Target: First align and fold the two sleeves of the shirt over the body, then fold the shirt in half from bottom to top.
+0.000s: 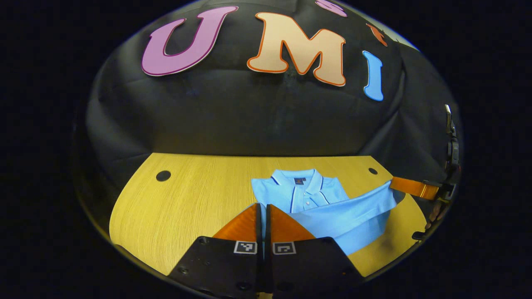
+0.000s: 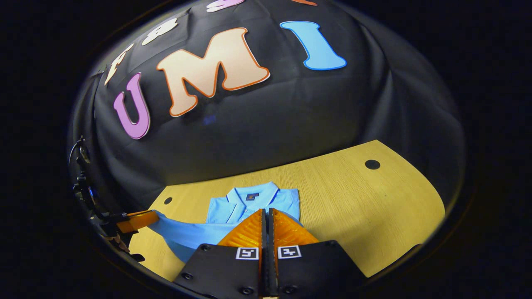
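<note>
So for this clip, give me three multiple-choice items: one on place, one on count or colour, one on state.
1. Where does the shirt lie?
A. on the wooden table
B. on a chair
C. hanging on the wall

2. What colour is the shirt?
A. red
B. light blue
C. white

3. How do the fingers of the left hand-held gripper stand?
A. wide apart
B. closed together on the hem
C. resting on bare wood

Answers: 1 A, the collar end lies flat on the tabletop. 2 B, the cloth reads light blue in both views. 3 B, its fingers meet on the shirt's lifted hem, and the right hand-held gripper pinches the other end of that hem.
</note>
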`<state>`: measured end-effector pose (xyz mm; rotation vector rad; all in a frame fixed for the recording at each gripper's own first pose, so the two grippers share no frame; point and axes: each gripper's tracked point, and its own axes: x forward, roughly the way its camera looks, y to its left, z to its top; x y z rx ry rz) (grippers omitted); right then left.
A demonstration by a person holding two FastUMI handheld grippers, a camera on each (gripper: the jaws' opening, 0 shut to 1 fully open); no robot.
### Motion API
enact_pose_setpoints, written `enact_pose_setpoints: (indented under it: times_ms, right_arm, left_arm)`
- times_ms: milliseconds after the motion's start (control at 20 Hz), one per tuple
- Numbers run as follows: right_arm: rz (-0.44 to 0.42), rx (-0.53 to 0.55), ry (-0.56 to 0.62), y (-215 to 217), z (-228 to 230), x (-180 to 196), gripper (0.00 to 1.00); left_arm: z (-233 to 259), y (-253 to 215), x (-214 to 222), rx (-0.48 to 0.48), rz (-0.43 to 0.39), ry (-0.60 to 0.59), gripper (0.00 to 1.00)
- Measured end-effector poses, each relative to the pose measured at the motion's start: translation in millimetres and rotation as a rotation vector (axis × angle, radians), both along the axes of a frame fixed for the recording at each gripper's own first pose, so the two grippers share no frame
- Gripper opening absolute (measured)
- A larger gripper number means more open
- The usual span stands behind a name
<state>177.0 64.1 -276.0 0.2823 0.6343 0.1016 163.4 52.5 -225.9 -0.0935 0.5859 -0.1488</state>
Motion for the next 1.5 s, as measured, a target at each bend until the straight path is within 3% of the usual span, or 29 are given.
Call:
enact_pose_setpoints:
  times_ms: [350,600,700,850,1000,1050,1100,1200,1300,1350,1500]
  right_arm:
    - [-0.085,-0.01,0.04,-7,-65,72,0.02]
    - [-0.093,-0.063,0.092,-5,-109,78,0.03]
    - [-0.067,-0.096,0.081,-3,-104,72,0.42]
    - [-0.031,-0.178,0.002,-7,-77,65,1.0]
    - [-0.01,-0.208,-0.097,-6,-27,48,0.93]
    - [-0.006,-0.216,-0.132,-5,-12,37,0.98]
    - [-0.003,-0.221,-0.17,-5,5,29,0.92]
    - [0.006,-0.219,-0.228,-5,38,7,0.98]
    - [0.022,-0.215,-0.274,-4,68,-16,0.93]
    - [0.028,-0.217,-0.297,-5,81,-27,0.98]
    - [0.047,-0.218,-0.348,-6,114,-61,0.97]
  left_arm:
    - [-39,9,79,0.01,-0.004,-0.01,0.0]
    - [-87,9,95,0.016,-0.005,0.043,0.01]
    - [-85,3,88,-0.011,-0.012,0.048,0.3]
    - [-57,8,80,0.023,0.01,-0.021,0.99]
    - [-20,2,62,0.031,0.013,-0.096,0.96]
    - [-5,1,52,0.034,0.015,-0.118,0.95]
    - [10,1,42,0.037,0.02,-0.144,0.95]
    - [38,0,21,0.043,0.034,-0.198,0.96]
    - [67,-2,-4,0.034,0.043,-0.24,0.95]
    - [80,-4,-15,0.031,0.046,-0.261,0.95]
    - [108,-6,-49,0.041,0.053,-0.306,0.95]
